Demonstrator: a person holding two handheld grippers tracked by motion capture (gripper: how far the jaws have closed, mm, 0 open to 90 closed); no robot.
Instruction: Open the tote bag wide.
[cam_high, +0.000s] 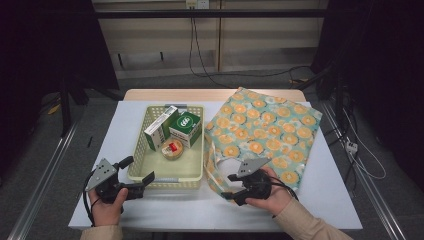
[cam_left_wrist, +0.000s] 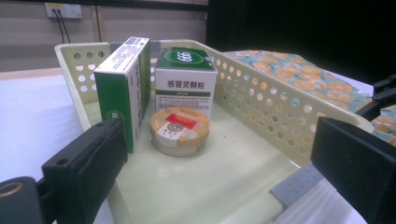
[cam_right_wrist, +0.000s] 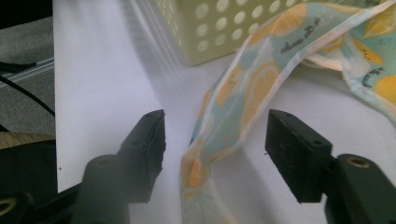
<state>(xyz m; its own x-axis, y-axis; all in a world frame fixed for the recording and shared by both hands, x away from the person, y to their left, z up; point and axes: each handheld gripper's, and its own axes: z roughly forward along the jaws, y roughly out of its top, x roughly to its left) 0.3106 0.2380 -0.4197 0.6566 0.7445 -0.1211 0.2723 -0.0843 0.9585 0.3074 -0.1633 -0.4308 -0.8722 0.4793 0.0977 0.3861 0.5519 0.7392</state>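
The right gripper (cam_right_wrist: 215, 140) straddles the handle strap (cam_right_wrist: 219, 126) of the fabric bag (cam_high: 265, 127), which lies flat on the table (cam_high: 100, 130) just right of the basket (cam_high: 150, 175); its jaws stand apart, the pads not yet pressing the strap. Centre the strap between both pads before closing; take one loop of strap alone, clear of the bag body beneath; close fully, then lift gently so the mouth opens. The left gripper (cam_high: 141, 172) waits with jaws apart at the basket's near rim, facing the round tin (cam_left_wrist: 179, 129) and two boxes; keep it clear of the rim until the bag is opened.
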